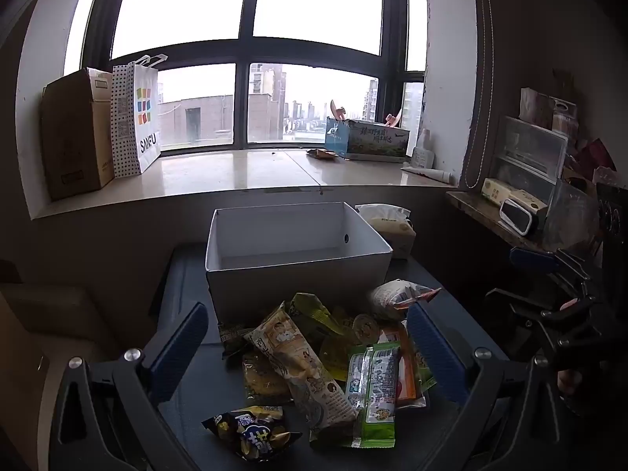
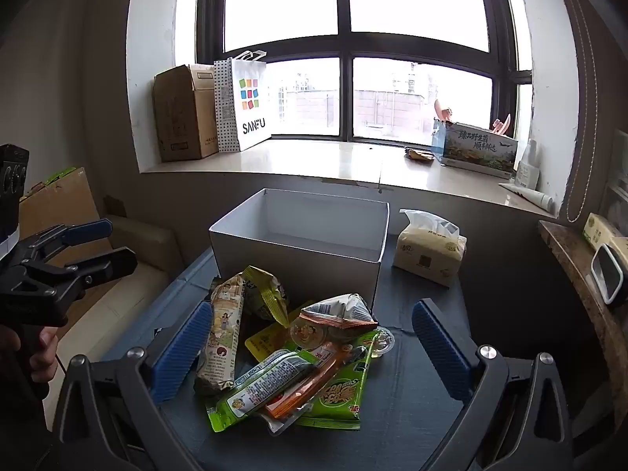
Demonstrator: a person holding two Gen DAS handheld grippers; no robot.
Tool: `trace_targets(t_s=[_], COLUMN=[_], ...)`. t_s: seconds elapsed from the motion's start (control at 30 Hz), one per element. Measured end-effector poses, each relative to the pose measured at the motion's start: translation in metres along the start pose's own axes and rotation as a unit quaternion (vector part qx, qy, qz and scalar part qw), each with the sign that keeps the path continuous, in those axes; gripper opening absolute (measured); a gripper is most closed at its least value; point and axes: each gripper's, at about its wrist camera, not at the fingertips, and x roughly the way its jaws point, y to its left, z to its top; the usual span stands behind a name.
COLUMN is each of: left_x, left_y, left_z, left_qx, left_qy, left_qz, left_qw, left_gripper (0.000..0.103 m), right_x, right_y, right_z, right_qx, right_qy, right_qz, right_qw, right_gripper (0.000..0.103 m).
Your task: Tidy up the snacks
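Observation:
A pile of snack packets lies on the dark table top in front of an empty white box (image 1: pixel 274 290) (image 2: pixel 314 267). The pile holds a long beige packet (image 1: pixel 302 365) (image 2: pixel 221 333), a green packet (image 1: pixel 373 384) (image 2: pixel 259 388), an orange packet (image 2: pixel 310 380), a puffed white packet (image 1: pixel 396 294) (image 2: pixel 337 314) and a dark blue-and-yellow packet (image 1: pixel 251 431). My left gripper (image 1: pixel 306 310) hovers open over the pile, holding nothing. My right gripper (image 2: pixel 312 308) is open and empty above the pile too. Each gripper shows in the other's view, right (image 1: pixel 522 278) and left (image 2: pixel 114 243).
A tissue pack (image 2: pixel 429 255) stands right of the white box. Behind, the window sill (image 2: pixel 314 165) carries a cardboard box (image 2: pixel 182 114), a SANFU bag (image 2: pixel 247 106) and a blue carton (image 2: pixel 475 149). A cluttered side shelf (image 1: pixel 490 212) is at the right, a beige sofa (image 2: pixel 145 243) at the left.

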Motion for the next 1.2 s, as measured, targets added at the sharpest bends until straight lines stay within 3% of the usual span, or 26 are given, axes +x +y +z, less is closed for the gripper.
trace_targets(t_s=[0.2, 0.33, 1.2], left_x=[-0.0053, -0.0017, -0.0011], left_y=[-0.0002, -0.0009, -0.0021], left_z=[-0.0018, 0.0, -0.0004], left_qx=[0.004, 0.0, -0.004], left_qy=[-0.012, 0.007, 0.01], left_qz=[0.0, -0.016, -0.026], left_qw=[0.9999, 0.9998, 0.9996], left_gripper=[0.103, 0.103, 0.103], right_x=[0.0035, 0.0004, 0.001], right_y=[-0.0003, -0.0035, -0.0033], right_z=[-0.0031, 0.0013, -0.0029], right_qx=[0.008, 0.019, 0.017], right_qy=[0.005, 0.006, 0.003], right_qz=[0.005, 0.006, 0.008], right_qw=[1.0, 1.0, 1.0], right_gripper=[0.103, 0.103, 0.103])
